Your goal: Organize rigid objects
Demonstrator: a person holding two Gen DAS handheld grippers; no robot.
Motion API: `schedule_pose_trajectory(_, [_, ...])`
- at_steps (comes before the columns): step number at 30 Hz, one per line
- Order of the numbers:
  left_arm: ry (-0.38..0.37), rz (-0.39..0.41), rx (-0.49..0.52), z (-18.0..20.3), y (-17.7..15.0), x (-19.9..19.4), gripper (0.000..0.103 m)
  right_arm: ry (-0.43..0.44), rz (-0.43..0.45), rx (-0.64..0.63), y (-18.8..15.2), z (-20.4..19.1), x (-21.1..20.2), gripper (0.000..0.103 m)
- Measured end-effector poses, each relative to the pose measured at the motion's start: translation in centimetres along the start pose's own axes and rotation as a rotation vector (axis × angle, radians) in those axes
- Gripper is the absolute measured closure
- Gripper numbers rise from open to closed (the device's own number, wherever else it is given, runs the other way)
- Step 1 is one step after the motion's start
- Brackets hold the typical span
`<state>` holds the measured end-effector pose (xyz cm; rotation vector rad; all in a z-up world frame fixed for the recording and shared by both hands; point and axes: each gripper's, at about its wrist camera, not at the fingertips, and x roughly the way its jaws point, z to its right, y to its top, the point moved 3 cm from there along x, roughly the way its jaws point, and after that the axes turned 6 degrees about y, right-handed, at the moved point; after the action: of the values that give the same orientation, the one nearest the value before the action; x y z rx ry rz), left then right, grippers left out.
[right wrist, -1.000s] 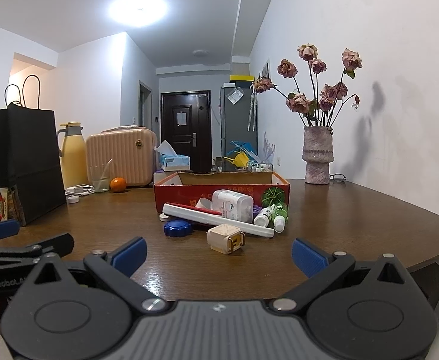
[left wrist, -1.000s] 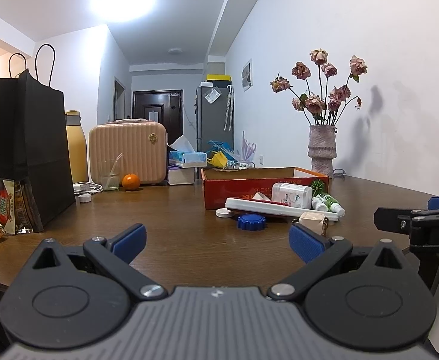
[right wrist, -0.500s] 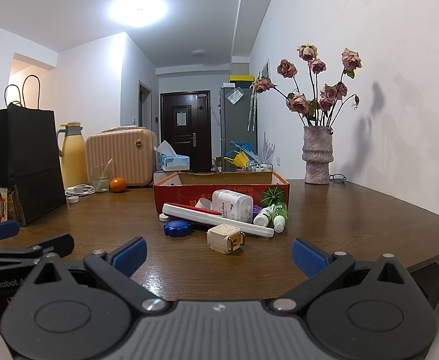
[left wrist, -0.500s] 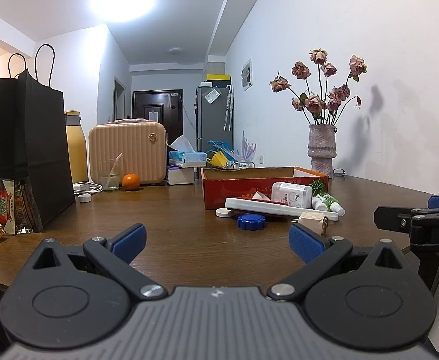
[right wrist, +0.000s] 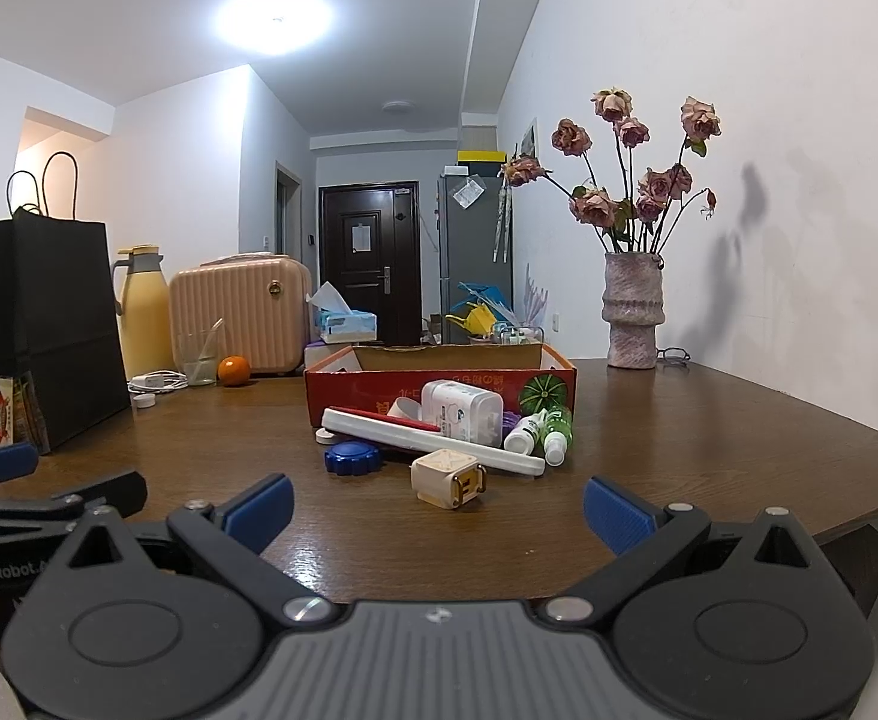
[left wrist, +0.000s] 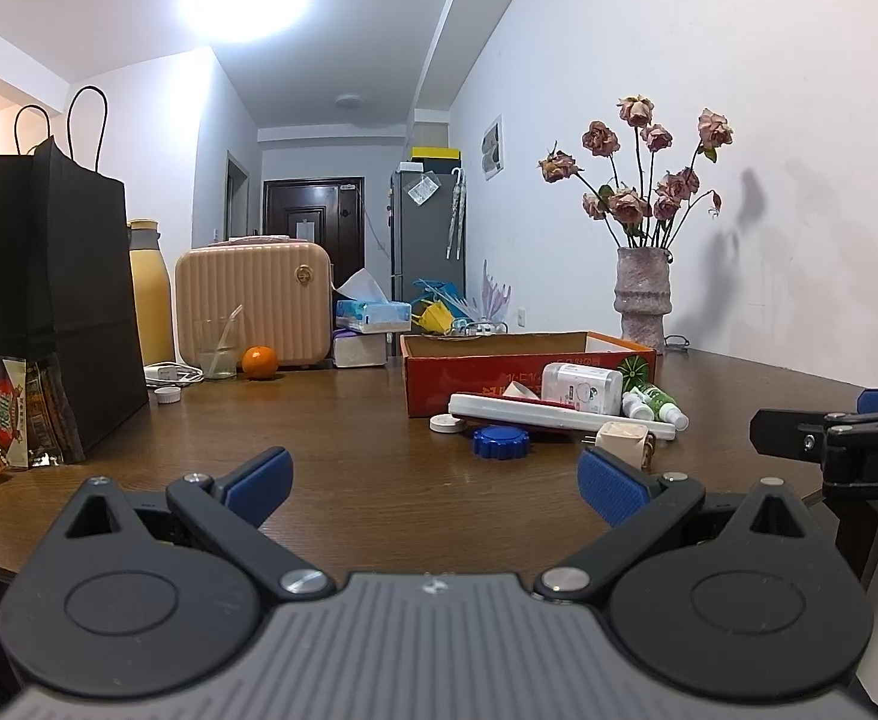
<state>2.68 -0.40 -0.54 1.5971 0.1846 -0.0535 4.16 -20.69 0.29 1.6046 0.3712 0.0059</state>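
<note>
A red cardboard box (right wrist: 439,381) stands mid-table with loose items in front of it: a cream plug adapter (right wrist: 446,478), a blue ridged lid (right wrist: 352,458), a long white case (right wrist: 427,441), a white bottle lying on its side (right wrist: 462,411), two small green-and-white bottles (right wrist: 544,429) and a small white cap (left wrist: 446,423). My right gripper (right wrist: 436,510) is open just short of the adapter, nothing between its fingers. My left gripper (left wrist: 436,483) is also open and empty, near the table's front edge, left of the pile.
A black paper bag (left wrist: 58,300) with snack packets (left wrist: 1,414) stands at the left. Behind are a yellow flask (left wrist: 148,294), a pink case (left wrist: 253,306), a glass (left wrist: 218,348), an orange (left wrist: 259,362) and tissue boxes (left wrist: 370,312). A vase of dried roses (right wrist: 631,312) stands by the right wall.
</note>
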Motion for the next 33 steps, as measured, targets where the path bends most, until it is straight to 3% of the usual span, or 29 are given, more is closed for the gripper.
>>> schedule_pose_trajectory(26, [0.004,-0.004,0.002,0.0,-0.1,0.3,0.0,-0.001,-0.007,0.013,-0.2,0.4,0.0,0.0])
schedule_pose_trajectory(33, [0.044,0.056,0.013,-0.4,1.3,2.8,0.0,-0.056,0.0,-0.013,0.3,1.5,1.2,0.0])
